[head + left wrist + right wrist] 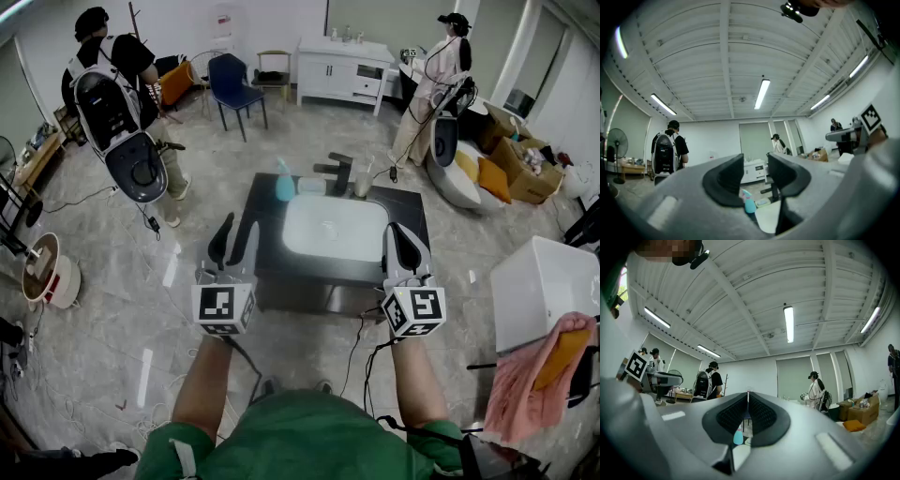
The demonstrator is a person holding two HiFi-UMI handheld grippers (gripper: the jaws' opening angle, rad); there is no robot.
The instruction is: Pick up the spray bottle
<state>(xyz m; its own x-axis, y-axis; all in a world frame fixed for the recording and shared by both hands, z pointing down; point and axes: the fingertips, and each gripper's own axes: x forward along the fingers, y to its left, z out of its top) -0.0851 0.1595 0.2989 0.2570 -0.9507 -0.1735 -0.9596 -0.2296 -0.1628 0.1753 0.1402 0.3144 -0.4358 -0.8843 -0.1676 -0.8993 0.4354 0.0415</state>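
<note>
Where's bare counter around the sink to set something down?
Bare: the dark counter strip left of the basin, in front of the spray bottle, and the strip right of the basin. Crowded: the back edge, with bottle, faucet and cup.

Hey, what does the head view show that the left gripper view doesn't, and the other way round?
Only the head view: the full outline of the white sink basin and the pink cloth at the right. Only the left gripper view: the ceiling light, a standing fan, and the left gripper seen along its jaws, which stand apart with nothing held. Both: the blue spray bottle standing by the basin's far left corner, the person with the backpack, and the white cabinet.
</note>
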